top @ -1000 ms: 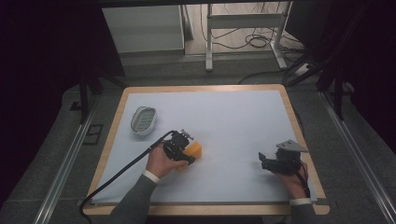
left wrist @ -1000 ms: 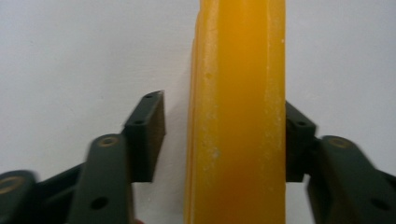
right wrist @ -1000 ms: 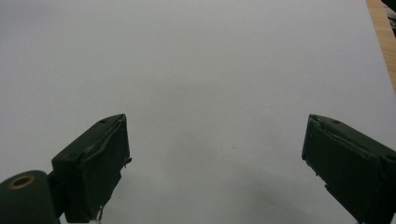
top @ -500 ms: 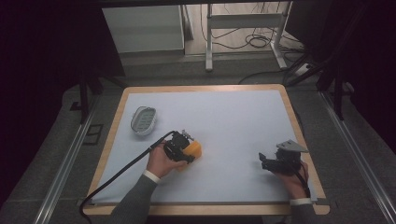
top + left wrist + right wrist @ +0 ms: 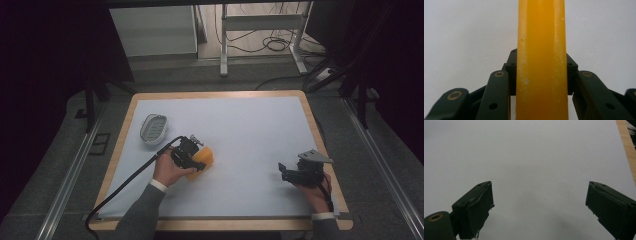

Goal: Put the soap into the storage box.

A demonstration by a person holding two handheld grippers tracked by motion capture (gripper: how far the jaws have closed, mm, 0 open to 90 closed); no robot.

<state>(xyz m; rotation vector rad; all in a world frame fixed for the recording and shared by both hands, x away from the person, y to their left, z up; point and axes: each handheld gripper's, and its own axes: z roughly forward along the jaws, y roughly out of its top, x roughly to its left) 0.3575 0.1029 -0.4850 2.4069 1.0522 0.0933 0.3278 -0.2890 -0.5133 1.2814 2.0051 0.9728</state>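
One small oval dish near table left edge, contents unclear. Orange block clamped in left gripper, long axis running straight out between jaws; right gripper spread wide, holding nothing

Dish on bench, far left. Block in left tool, nearer and right of dish. Right tool well apart, near right.
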